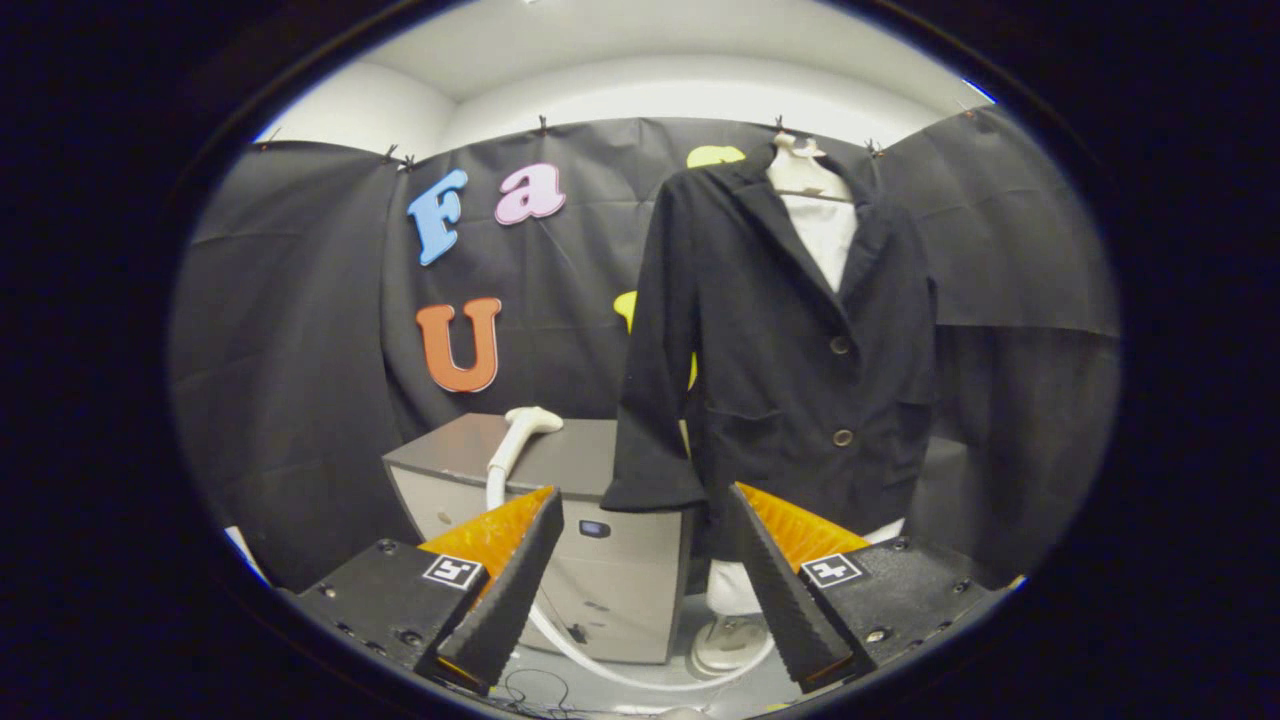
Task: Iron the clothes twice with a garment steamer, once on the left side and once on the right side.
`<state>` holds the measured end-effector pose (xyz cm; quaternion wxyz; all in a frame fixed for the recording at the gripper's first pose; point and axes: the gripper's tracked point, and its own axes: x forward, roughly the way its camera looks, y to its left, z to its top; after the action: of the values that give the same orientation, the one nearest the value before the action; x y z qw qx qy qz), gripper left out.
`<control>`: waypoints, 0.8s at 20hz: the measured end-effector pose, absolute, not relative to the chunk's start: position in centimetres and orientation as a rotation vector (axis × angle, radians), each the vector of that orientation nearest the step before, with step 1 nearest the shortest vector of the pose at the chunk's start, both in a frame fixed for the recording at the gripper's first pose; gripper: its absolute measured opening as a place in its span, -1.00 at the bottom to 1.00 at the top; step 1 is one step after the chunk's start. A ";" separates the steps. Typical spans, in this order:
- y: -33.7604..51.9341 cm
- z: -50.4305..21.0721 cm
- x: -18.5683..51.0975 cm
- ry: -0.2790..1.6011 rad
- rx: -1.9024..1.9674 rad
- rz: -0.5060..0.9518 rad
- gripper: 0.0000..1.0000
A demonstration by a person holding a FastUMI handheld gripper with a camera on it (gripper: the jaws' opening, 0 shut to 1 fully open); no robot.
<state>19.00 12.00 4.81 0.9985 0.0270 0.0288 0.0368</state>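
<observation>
Tongs [645,575] gape empty before steamer head [530,422] atop grey cabinet [560,470].

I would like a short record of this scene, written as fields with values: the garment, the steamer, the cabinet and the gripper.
garment: black two-button jacket hanging on a white mannequin torso
steamer: white steamer head with white hose, resting on the cabinet top
cabinet: grey box-shaped cabinet, beside the jacket
gripper: hand-held gripper open, fingers apart, holding nothing
task state: steamer not yet picked up
</observation>
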 end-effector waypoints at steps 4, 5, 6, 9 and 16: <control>17.3 5.8 26.9 0.094 0.069 0.149 1.00; 18.8 6.1 28.8 0.110 0.084 0.167 1.00; 20.4 6.4 30.8 0.133 0.090 0.181 1.00; 24.7 6.2 36.2 0.179 0.091 0.230 1.00; 31.3 2.5 47.1 0.331 0.064 0.242 1.00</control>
<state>47.15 31.31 2.55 0.9786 0.0318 0.1642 0.1202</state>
